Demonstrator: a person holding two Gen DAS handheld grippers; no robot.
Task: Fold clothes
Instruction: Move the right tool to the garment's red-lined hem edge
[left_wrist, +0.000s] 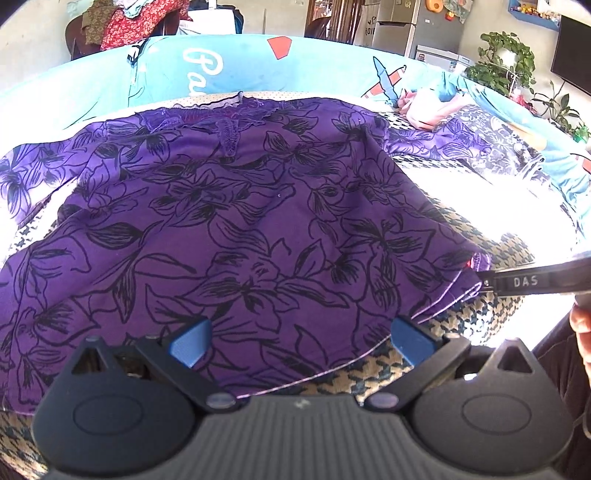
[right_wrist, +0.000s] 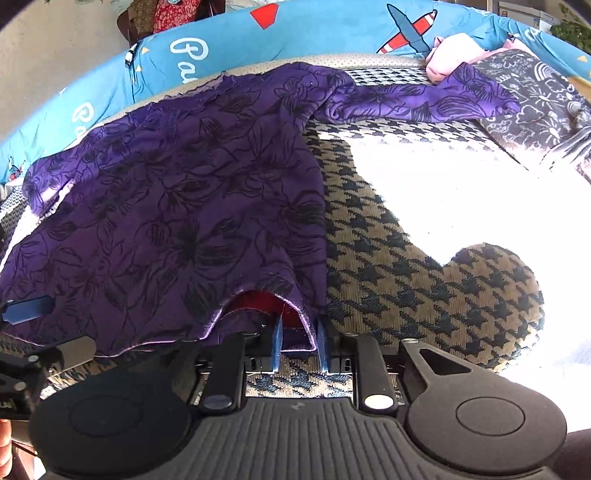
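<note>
- A houndstooth-patterned sofa seat (right_wrist: 399, 280) lay partly in bright sunlight, backed by a blue cushion printed with airplanes (right_wrist: 332, 33).
- A purple floral-print top (left_wrist: 229, 221) lay spread flat on the seat, lace neckline far, one sleeve toward a pink garment (right_wrist: 448, 55).
- The left claw (left_wrist: 301, 341) stood wide apart over the near hem.
- The right claw (right_wrist: 298, 345) was clamped on the hem corner.
</note>
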